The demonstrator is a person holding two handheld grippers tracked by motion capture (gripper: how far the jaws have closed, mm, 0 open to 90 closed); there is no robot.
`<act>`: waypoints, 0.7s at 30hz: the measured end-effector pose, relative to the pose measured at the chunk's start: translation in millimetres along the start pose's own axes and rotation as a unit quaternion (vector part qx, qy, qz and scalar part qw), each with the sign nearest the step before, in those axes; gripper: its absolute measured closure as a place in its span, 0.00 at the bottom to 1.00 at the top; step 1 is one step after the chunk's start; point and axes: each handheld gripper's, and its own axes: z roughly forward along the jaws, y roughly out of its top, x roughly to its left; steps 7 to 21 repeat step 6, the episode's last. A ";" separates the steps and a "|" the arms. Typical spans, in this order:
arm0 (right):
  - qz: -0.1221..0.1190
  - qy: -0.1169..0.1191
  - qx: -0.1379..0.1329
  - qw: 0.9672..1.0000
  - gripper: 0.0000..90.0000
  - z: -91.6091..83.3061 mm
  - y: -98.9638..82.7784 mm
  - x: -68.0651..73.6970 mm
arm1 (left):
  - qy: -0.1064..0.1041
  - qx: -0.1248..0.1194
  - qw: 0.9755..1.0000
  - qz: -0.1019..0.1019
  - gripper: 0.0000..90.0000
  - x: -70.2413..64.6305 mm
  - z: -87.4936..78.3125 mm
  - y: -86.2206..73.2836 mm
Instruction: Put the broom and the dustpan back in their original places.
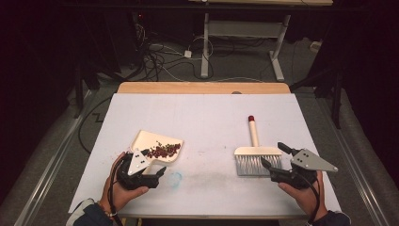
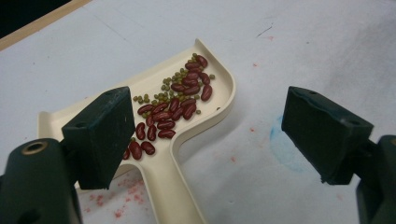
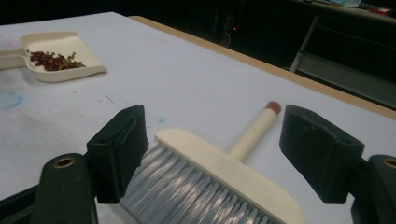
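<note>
Your high view looks forward and down on the whole table (image 1: 202,117); each gripper view sits low and close — both share the dustpan (image 2: 205,70), upper left in the right one.

Left tool (image 1: 157,173) low at the near left, jaws apart, right tool (image 1: 275,162) near right, jaws wide apart

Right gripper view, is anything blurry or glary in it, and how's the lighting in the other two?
Right gripper view: the brush bristles nearest the lens smear into pale streaks, the far dustpan is soft. High view: the table is brightly lit, the surroundings nearly black. Left gripper view: beans sharp, even light, no glare.
</note>
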 end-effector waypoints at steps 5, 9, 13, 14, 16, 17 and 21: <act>-0.003 -0.003 0.003 1.000 0.27 1.9 -1.2 -1.0 | -0.001 0.001 1.000 0.000 0.18 -0.2 1.8 0.9; -0.001 -0.002 0.003 1.000 0.27 2.2 -1.3 -1.7 | -0.002 0.001 1.000 -0.001 0.18 0.0 1.9 1.0; -0.001 -0.002 0.003 1.000 0.27 2.2 -1.3 -1.7 | -0.002 0.001 1.000 -0.001 0.18 0.0 1.9 1.0; -0.001 -0.002 0.003 1.000 0.27 2.2 -1.3 -1.7 | -0.002 0.001 1.000 -0.001 0.18 0.0 1.9 1.0; -0.001 -0.002 0.003 1.000 0.27 2.2 -1.3 -1.7 | -0.002 0.001 1.000 -0.001 0.18 0.0 1.9 1.0; -0.001 -0.002 0.003 1.000 0.27 2.2 -1.3 -1.7 | -0.002 0.001 1.000 -0.001 0.18 0.0 1.9 1.0; -0.001 -0.002 0.003 1.000 0.27 2.2 -1.3 -1.7 | -0.002 0.001 1.000 -0.001 0.18 0.0 1.9 1.0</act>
